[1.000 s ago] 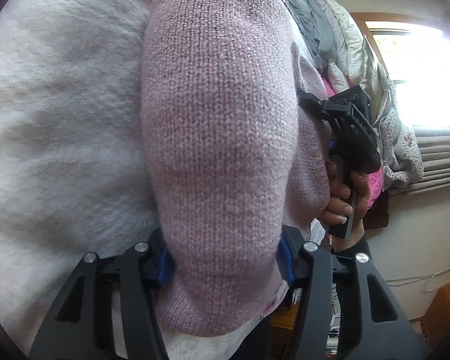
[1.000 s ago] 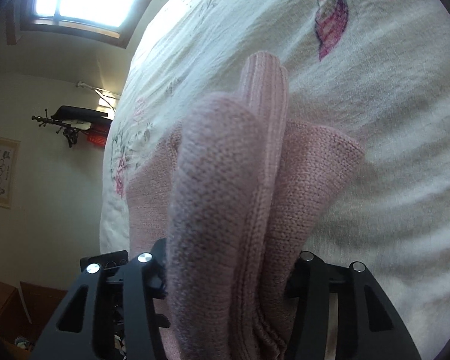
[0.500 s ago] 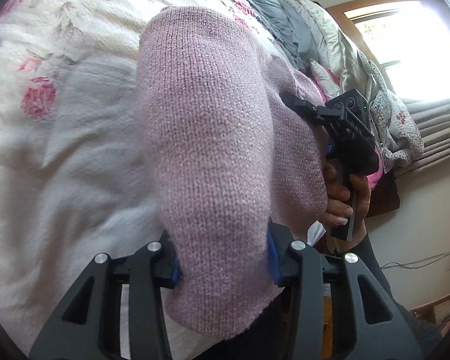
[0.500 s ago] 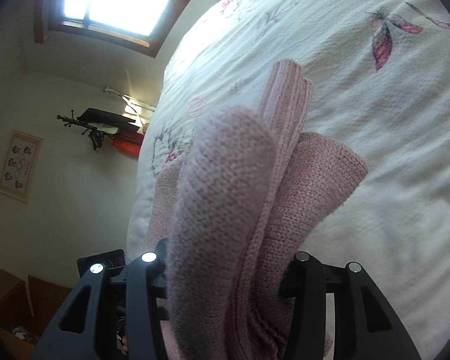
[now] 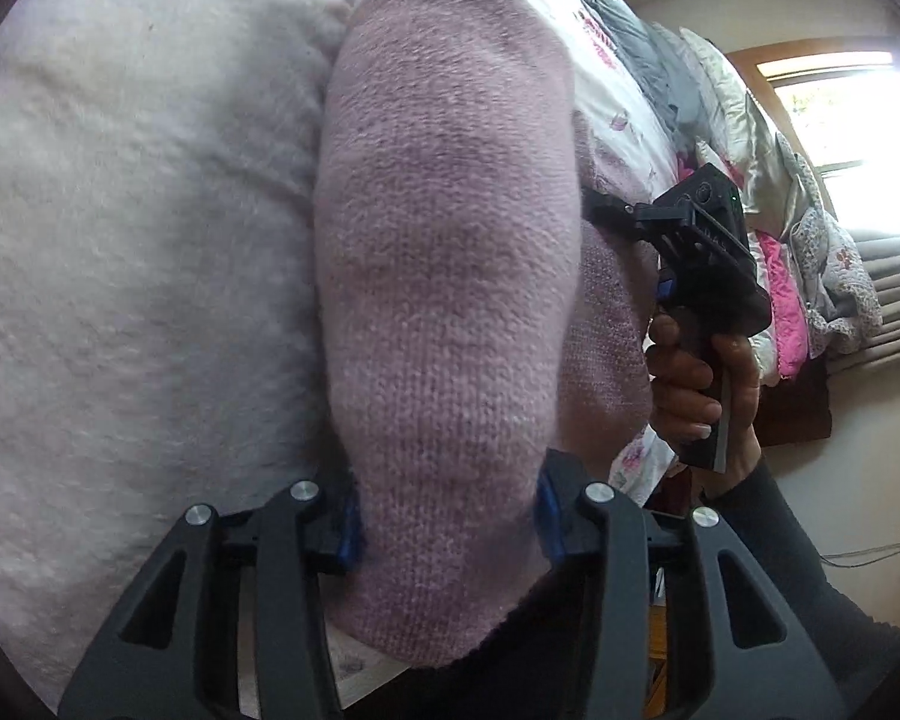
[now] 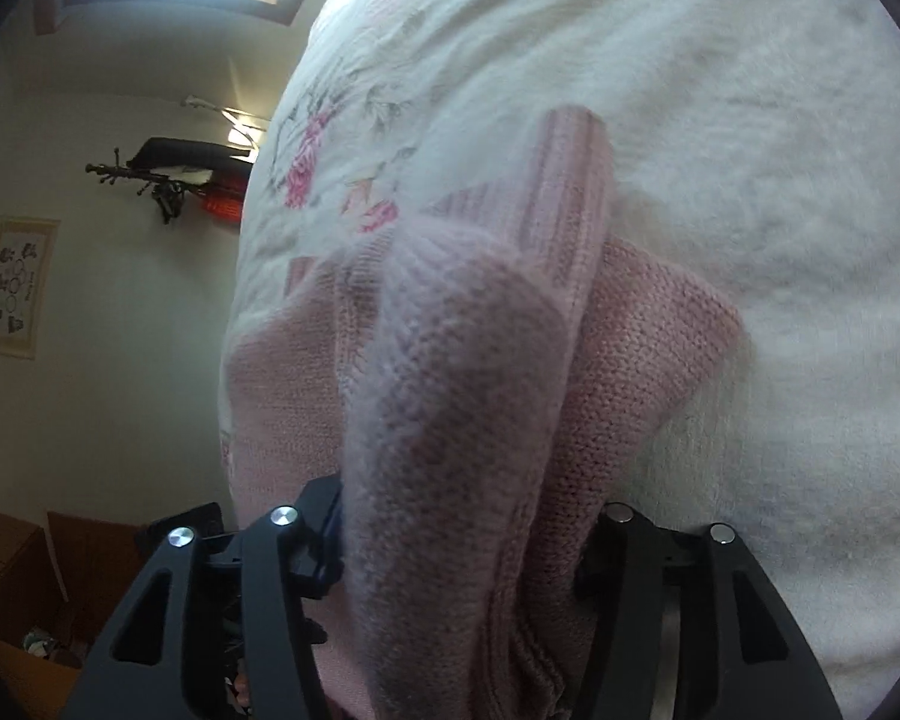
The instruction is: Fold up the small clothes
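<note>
Left gripper (image 5: 447,531) clamps a bulging fold of the pink sweater (image 5: 450,276). Right gripper (image 6: 459,546) grips its bunched edge above the floral bedspread (image 6: 720,90). The fabric seems doubled, though blur hides the layers.

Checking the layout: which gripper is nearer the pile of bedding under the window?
Right. The right gripper sits just before the pile of bedding; the left gripper is farther back.

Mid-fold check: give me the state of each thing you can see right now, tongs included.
Left tongs: shut on the pink knit sweater.
Right tongs: shut on the same sweater, bunched between the fingers.
Pink knit sweater: held by both tongs, ribbed cuff poking forward, over the bed.
Floral bedspread: spread out, slightly rumpled.
Person's hand: gripping the right tongs' handle.
</note>
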### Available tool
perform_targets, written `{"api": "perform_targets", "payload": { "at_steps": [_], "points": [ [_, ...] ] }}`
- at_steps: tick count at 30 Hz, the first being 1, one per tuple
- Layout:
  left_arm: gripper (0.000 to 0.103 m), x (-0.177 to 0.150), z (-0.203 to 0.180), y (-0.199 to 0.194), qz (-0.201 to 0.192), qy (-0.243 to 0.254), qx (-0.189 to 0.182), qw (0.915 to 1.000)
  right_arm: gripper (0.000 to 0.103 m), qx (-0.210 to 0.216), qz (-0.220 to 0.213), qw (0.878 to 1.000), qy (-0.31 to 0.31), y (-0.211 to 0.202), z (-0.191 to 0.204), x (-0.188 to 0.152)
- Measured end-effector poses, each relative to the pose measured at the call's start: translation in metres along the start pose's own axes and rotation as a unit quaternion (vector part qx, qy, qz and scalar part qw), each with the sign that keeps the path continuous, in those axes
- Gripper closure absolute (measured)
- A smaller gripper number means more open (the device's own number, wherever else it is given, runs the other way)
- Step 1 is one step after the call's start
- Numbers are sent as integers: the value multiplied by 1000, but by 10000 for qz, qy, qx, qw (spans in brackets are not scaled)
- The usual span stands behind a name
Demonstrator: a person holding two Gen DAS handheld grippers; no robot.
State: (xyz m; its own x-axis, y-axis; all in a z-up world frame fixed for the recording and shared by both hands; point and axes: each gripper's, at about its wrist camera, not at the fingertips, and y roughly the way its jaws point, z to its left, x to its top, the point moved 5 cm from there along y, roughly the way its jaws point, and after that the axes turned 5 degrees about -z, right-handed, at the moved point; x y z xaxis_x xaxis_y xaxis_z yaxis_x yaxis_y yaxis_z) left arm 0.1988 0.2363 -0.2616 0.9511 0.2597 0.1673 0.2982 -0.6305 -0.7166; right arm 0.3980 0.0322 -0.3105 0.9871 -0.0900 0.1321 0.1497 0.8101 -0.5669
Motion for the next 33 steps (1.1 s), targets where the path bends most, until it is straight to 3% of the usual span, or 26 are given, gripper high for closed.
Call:
{"api": "perform_targets", "payload": {
  "at_steps": [1,3,4,7,9,12,14,16,18,19,20,24,27,31,32,33],
  "points": [
    [53,1,-1,1,-45,-24,-32,10000,40,2,-24,10000,81,-4,-1,1],
    [49,3,0,-1,-137,-21,4,9999,14,-174,-173,9997,46,-20,2,4],
    [47,3,2,-5,-174,-10,51,9998,12,-221,-310,9993,-5,-33,5,6],
    [47,1,-4,-28,-589,239,503,9967,15,-251,-725,9970,-27,-74,10,9],
    [46,-7,-16,-54,-1102,687,1017,9863,24,-276,-909,9953,-183,-92,17,7],
    [47,-19,-36,-84,-1619,1034,1175,9743,34,-316,-872,9949,-398,-93,23,-2],
    [48,-27,-51,-89,-1678,1272,875,9737,46,-398,-815,9945,-517,-82,27,-7],
    [51,-35,-60,-82,-1464,1557,455,9758,54,-452,-764,9947,-517,-67,29,-9],
    [54,-39,-66,-62,-1171,1720,296,9777,79,-779,-814,9916,-629,-58,28,-5],
    [54,-39,-65,-52,-1040,1684,234,9799,81,-855,-893,9897,-728,-59,31,-5],
    [54,-39,-63,-41,-930,1583,224,9827,91,-897,-1025,9870,-856,-64,34,-4],
    [55,-39,-39,-21,-598,1203,163,9908,91,-1136,-1266,9788,-1144,-73,36,0],
    [57,-39,-46,-29,-542,1177,-80,9915,86,-1304,-983,9816,-990,-56,9,3],
    [53,-3,-70,-70,-1052,1228,-729,9841,75,-1273,-955,9812,-1088,-59,11,6],
    [51,12,-71,-77,-1140,1163,-891,9826,66,-1224,-1032,9815,-1052,-65,14,7],
    [51,26,-70,-81,-1203,1113,-968,9817,65,-1177,-1272,9798,-1000,-77,17,8]
  ]
}}
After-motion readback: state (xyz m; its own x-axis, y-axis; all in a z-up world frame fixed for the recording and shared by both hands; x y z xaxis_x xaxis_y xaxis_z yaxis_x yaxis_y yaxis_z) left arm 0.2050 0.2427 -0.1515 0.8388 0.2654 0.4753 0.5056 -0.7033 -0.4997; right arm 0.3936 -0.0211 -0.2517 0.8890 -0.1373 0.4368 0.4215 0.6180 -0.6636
